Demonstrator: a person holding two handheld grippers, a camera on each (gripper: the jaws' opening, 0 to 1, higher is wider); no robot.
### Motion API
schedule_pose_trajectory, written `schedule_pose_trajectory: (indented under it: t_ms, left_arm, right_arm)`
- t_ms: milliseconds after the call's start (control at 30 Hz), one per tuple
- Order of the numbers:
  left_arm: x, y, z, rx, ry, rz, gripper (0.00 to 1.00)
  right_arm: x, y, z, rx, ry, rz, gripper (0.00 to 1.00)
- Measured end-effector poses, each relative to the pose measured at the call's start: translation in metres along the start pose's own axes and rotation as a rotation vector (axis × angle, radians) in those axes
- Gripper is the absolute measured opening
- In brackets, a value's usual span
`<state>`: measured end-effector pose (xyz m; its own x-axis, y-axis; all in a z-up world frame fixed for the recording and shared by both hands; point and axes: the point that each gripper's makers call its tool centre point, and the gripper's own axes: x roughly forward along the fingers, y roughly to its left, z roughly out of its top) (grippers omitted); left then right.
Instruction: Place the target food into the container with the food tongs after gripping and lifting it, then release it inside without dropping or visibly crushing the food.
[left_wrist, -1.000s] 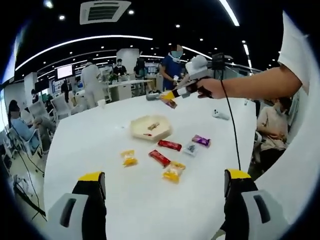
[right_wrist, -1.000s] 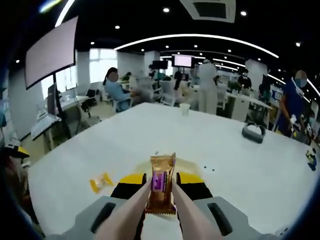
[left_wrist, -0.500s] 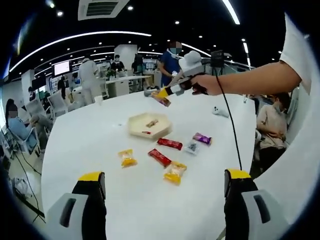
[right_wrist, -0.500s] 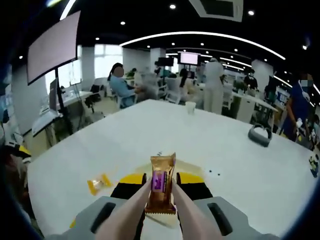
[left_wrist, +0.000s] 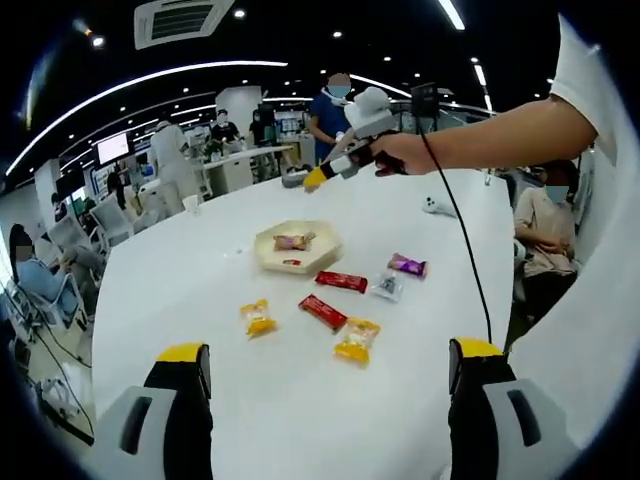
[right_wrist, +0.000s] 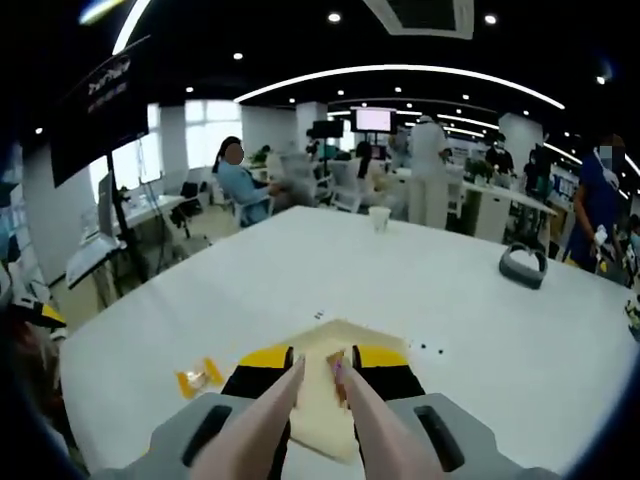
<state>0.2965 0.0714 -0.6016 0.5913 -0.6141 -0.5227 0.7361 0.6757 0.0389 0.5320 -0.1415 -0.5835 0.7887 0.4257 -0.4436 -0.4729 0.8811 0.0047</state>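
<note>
Tongs (right_wrist: 318, 385) parted above shallow cream hexagonal tray (left_wrist: 322, 258), presumably for release; brown wrapped snack (left_wrist: 291, 241) inside; left gripper (left_wrist: 325, 385) spread, idle.

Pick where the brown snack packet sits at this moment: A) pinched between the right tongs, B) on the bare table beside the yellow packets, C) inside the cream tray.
C: the brown snack packet lies inside the cream tray, and the right tongs above it hold nothing.
</note>
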Motion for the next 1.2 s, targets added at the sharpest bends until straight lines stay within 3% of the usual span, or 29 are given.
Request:
schedule_pose_trajectory:
  t_ms: [167, 300, 433, 533, 733, 1067, 1200]
  left_arm:
    - [-0.007, 0.002, 0.002, -0.042, -0.026, 0.015, 1.00]
    - [-0.007, -0.004, -0.006, -0.055, 0.003, 0.004, 1.00]
    - [-0.012, -0.006, -0.001, -0.061, -0.033, 0.006, 1.00]
    - [-0.013, -0.004, 0.003, -0.065, -0.052, 0.027, 1.00]
    - [-0.016, -0.014, -0.003, -0.006, -0.026, -0.002, 1.00]
    - [-0.020, -0.024, 0.018, 0.016, -0.146, -0.012, 1.00]
    - [-0.017, -0.030, 0.016, 0.018, -0.148, -0.024, 1.00]
  right_arm:
    - [-0.002, 0.002, -0.004, -0.016, 0.004, 0.003, 0.23]
    - [-0.008, 0.003, -0.013, 0.004, 0.006, 0.006, 0.24]
    - [-0.012, 0.002, -0.017, 0.006, 0.011, 0.004, 0.25]
    - [-0.028, 0.008, -0.019, -0.007, 0.011, 0.004, 0.25]
    - [-0.053, 0.011, -0.029, -0.003, 0.003, -0.023, 0.25]
    - [-0.096, -0.003, -0.030, 0.016, -0.016, -0.099, 0.25]
    - [-0.107, -0.009, -0.030, 0.021, -0.023, -0.117, 0.25]
